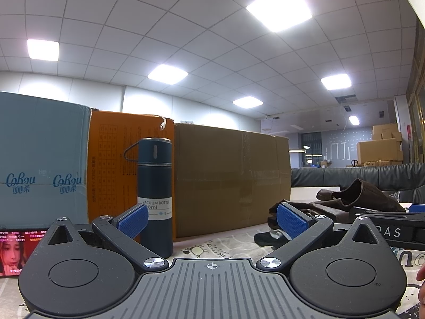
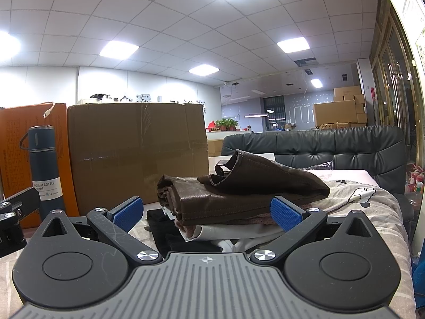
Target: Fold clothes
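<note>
Both grippers empty, clothes stacked ahead

Low over the worktop [image 2: 385, 202], the right gripper [image 2: 207, 212] has its jaws spread wide, holding nothing, just short of a brown garment [image 2: 239, 194] folded atop a pile of clothes. Likewise the left gripper [image 1: 212, 219] gapes empty, beside a dark blue vacuum bottle [image 1: 155, 194] standing before cardboard boxes [image 1: 231, 178].

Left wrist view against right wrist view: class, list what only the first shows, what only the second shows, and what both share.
Only the left wrist view shows the light blue carton and the phone screen.

Only the right wrist view shows the white garment under the clothes pile and the potted plant.

Both show the vacuum bottle, the orange box, the brown cardboard box and the folded brown garment. The left gripper and right gripper are both open.
</note>
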`<state>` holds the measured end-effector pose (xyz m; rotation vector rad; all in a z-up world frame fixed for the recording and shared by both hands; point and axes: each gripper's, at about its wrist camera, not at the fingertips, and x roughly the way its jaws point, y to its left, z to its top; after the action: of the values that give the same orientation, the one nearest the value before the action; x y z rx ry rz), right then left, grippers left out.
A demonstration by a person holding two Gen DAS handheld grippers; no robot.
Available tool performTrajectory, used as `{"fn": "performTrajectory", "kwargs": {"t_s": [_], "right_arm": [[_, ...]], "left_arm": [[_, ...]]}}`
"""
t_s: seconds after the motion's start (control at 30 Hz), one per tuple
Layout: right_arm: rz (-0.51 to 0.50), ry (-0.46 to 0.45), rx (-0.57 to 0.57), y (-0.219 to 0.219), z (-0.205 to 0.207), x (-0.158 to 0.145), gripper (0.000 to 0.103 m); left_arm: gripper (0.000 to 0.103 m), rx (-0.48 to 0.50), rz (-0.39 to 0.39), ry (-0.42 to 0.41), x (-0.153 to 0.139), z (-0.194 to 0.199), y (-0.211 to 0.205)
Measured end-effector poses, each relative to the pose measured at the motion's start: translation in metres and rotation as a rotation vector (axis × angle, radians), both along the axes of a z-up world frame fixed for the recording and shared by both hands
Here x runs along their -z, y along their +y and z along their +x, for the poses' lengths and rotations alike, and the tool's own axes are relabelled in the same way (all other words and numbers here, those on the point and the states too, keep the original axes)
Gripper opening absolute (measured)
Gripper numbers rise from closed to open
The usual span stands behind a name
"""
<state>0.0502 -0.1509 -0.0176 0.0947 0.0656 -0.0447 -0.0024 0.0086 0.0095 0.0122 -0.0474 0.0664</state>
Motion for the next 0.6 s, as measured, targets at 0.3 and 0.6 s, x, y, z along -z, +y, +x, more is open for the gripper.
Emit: {"fn": "performTrajectory", "kwargs": {"t_s": [0.3,0.6], "right_arm": [[0.000,0.000,-0.001,-0.0006,0.0000,0.0000,0.103],[0.000,0.001,0.000,-0.0010,-0.0001,-0.0002,0.103]], "left_arm": [[0.103,0.004,0.000,0.000,-0.0001,0.0007,0.0011],[0.103,0.004,-0.001,0.001,-0.0005,0.0006,0.0009]]}}
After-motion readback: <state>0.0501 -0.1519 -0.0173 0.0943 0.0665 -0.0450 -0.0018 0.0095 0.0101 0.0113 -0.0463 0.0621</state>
